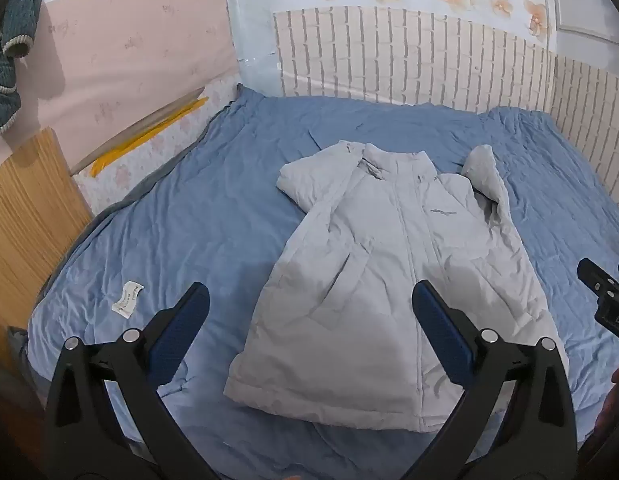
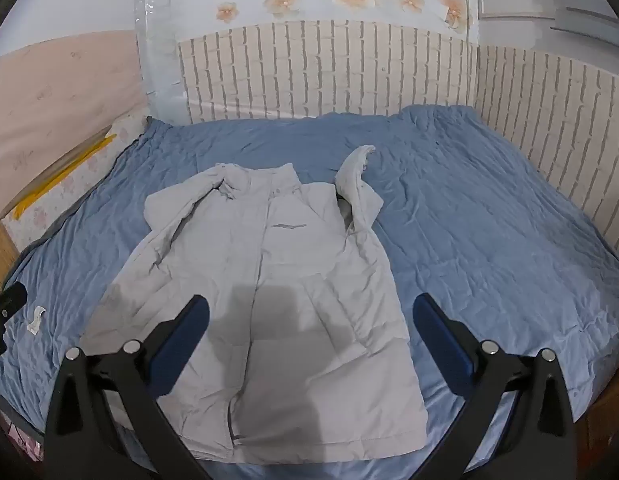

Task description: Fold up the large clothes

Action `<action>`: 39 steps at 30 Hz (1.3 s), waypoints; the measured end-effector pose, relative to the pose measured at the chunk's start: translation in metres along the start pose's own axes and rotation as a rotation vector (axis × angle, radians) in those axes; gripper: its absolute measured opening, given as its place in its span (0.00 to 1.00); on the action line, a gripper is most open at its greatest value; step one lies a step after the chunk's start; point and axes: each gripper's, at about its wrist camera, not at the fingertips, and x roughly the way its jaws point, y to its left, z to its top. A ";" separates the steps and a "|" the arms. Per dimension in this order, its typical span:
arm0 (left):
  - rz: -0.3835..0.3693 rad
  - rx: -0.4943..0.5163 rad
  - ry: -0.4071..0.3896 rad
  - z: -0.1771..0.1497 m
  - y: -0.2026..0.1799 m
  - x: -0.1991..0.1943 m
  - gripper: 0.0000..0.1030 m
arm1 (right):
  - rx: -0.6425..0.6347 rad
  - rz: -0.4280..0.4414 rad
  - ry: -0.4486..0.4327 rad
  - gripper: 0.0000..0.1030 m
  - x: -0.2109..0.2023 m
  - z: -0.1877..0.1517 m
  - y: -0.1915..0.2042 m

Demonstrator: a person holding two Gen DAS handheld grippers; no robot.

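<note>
On blue quilt (image 1: 197,220) covering the bed, pale grey jacket (image 1: 389,264) lies flat at center, collar twd 12 o'clock, one sleeve kinked up at 1 o'clock. Brick-pattern wall panels (image 2: 329,68) run 12 to 3 w/ flower decals above; wood board (image 1: 25,216) at 9. Left gripper (image 1: 309,320) & right gripper (image 2: 309,328) hang above jacket hem, both spread wide, gripping nothing.

The left gripper (image 1: 311,304) tilts downward, its jaws spread wide with nothing between the blue pads (image 1: 439,328). The right gripper (image 2: 311,316) tilts down at much the same angle, jaws equally wide and empty. Each shows at the edge of the other's view: the right gripper's black tip at the far right of the left one, the left gripper's tip at the far left of the right one. Both hang free, touching nothing.
</note>
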 end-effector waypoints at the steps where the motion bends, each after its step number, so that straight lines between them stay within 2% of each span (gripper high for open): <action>1: -0.010 -0.009 0.022 0.001 0.001 0.002 0.97 | 0.000 0.001 0.000 0.99 0.000 0.000 0.000; 11: -0.027 -0.012 0.027 0.000 -0.001 0.002 0.97 | 0.011 0.005 0.005 0.99 0.002 0.001 -0.001; 18: 0.003 -0.010 0.020 -0.007 0.005 -0.002 0.97 | -0.002 0.000 0.008 0.99 -0.001 -0.001 -0.001; 39: 0.002 -0.004 0.031 -0.007 0.002 0.003 0.97 | 0.025 0.012 0.035 0.99 0.006 -0.007 -0.006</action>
